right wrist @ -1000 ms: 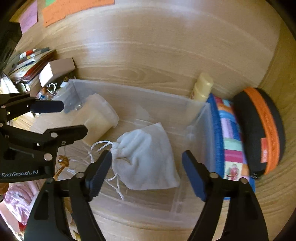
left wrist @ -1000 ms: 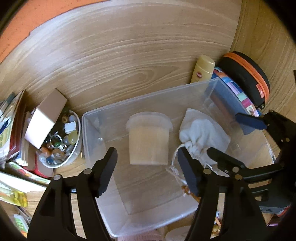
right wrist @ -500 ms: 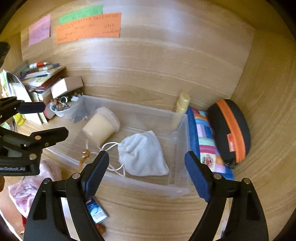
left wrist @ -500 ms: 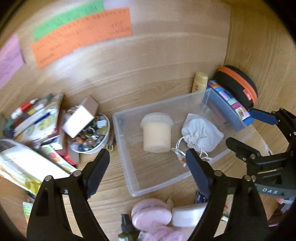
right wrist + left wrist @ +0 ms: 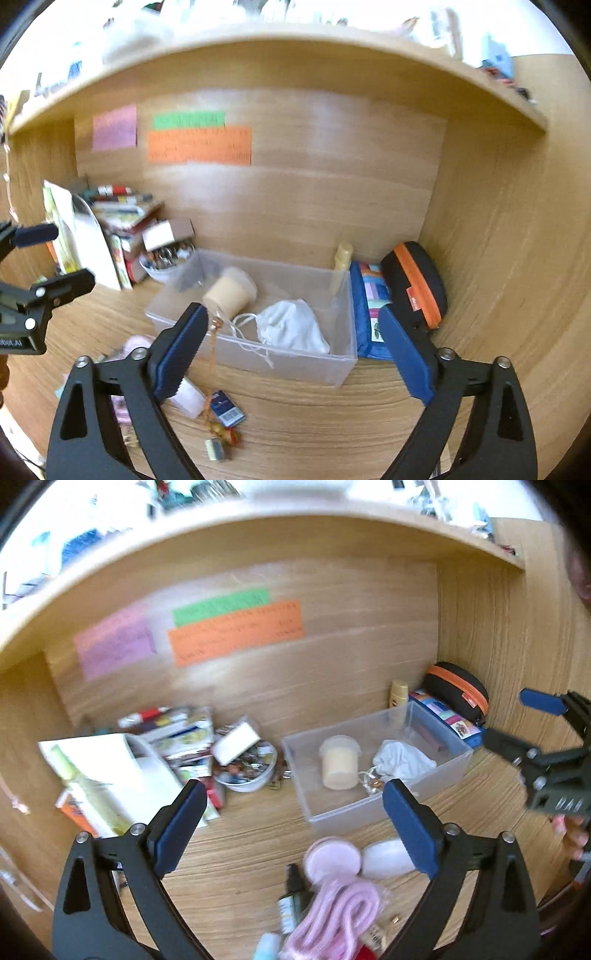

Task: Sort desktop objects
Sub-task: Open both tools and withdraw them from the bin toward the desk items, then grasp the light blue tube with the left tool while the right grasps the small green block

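My left gripper is spreading its jaws, nothing between them. Ahead, the clear plastic bin holds a cream lidded tub and white drawstring pouch. My right gripper widens too, empty.

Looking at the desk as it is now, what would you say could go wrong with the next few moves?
1. The white pouch has loose drawstrings; a hand-held gripper reaching into the clear bin could snag them.
2. The beige tub lies tilted and may roll if nudged.
3. Small items near the front edge could get swept off.
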Tool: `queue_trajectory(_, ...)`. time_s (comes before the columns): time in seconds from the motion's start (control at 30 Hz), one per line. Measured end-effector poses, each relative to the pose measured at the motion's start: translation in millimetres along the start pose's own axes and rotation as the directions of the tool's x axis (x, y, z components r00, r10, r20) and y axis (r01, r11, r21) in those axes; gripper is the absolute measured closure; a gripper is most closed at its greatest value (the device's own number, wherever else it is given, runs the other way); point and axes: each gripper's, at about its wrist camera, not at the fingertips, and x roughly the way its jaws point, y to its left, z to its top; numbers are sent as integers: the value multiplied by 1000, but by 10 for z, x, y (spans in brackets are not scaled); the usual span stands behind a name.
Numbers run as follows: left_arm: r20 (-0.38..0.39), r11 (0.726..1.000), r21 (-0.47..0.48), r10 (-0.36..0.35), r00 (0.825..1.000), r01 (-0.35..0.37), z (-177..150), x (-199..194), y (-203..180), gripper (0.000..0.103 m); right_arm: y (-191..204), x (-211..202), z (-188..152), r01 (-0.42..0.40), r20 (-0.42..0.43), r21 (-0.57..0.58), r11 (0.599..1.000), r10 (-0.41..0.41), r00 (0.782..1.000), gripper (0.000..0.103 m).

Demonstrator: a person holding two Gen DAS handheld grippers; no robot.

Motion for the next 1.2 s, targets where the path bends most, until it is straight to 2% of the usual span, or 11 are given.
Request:
queue_trajectory(0.13,19,999,-18,29,999,-29,-206,-255,156,3,-20,-232,-72,0,51,18,1000,-1,999,1)
queue_trajectory(0.37,-66,994,-76,77,995,-82,-686,-330,440,3,63,-364,-316,17,55,-44,999,-14,998,0)
queue_trajectory(0.57,-171,986,-142,62,983,-87,-1089,-200,636,3,163,-220,-607,-33,-44,-97,995,28,999,0)
queue_trajectory(0.7,-225,985,-146,55,973,-90,-1314,-98,672,3,213,-20,-860,-62,-156,-101,993,46,987,0)
queue_trajectory(0.93,-326,991,-123,14,945,-57,-1572,145,610,3,237,135,-1126,-130,-246,-75,989,108,963,1)
queue_trajectory(1.07,-367,995,-91,2,930,-38,-1609,273,543,21,305,272,-1187,-179,-295,-64,982,153,943,5)
queue_trajectory(1.2,-379,997,-78,-18,925,-12,-1612,365,499,28,359,403,-1227,-225,-345,-43,973,197,918,22)
